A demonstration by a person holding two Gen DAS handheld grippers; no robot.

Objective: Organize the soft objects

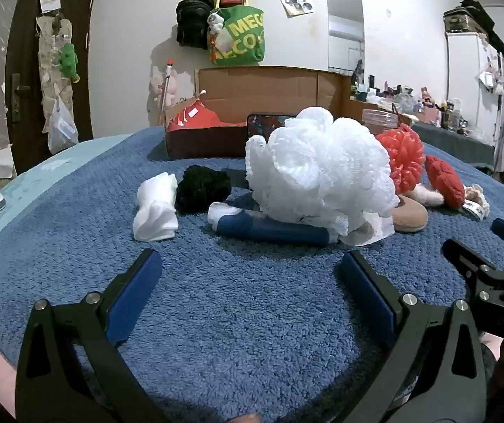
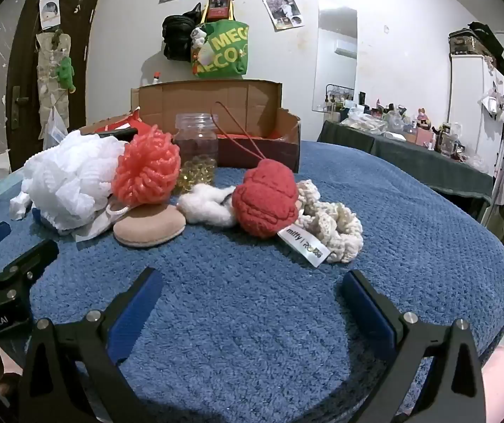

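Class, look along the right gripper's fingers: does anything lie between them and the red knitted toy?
Nothing visible does. Only bare blue blanket lies between the open right gripper and the red knitted toy.

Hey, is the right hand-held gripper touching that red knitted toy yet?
Apart. The right wrist view shows the right hand-held gripper open, with a strip of bare blue blanket between its fingertips and the red knitted toy.
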